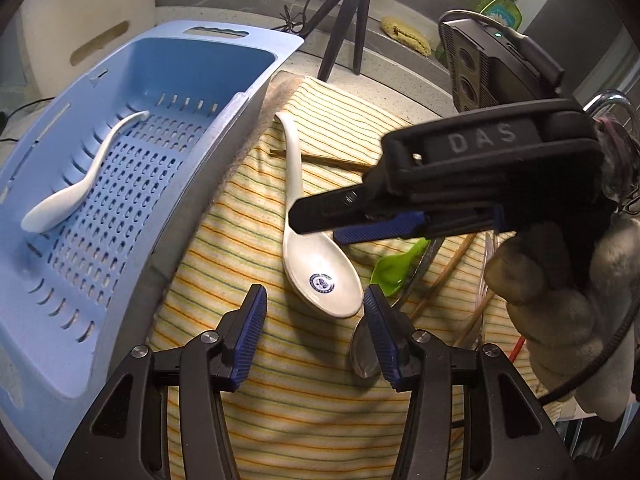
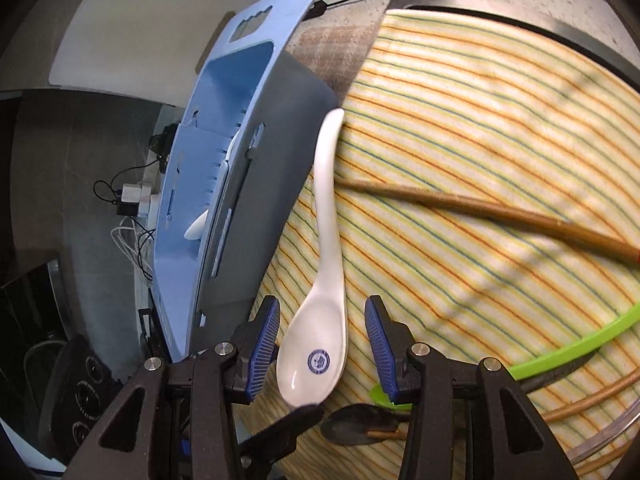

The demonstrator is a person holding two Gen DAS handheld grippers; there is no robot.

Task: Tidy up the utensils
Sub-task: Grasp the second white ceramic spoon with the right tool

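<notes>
A white ceramic spoon (image 1: 320,276) with a blue emblem lies on the striped towel (image 1: 248,400). My left gripper (image 1: 316,336) is open just short of its bowl and holds nothing. My right gripper (image 1: 348,226), in a gloved hand, hovers over the spoon's neck. In the right wrist view the spoon's bowl (image 2: 316,344) sits between the right gripper's (image 2: 322,344) pads (image 2: 264,344), with a gap on each side. A second white spoon (image 1: 80,184) lies in the blue perforated basket (image 1: 168,208) on the left.
Wooden chopsticks (image 1: 332,162), a green plastic spoon (image 1: 390,270) and a metal spoon (image 1: 362,356) lie on the towel beside the white spoon. A clear bowl rim (image 1: 490,280) is at right. A tripod (image 1: 348,32), a sponge (image 1: 404,34) and a soap bottle (image 1: 502,4) stand behind.
</notes>
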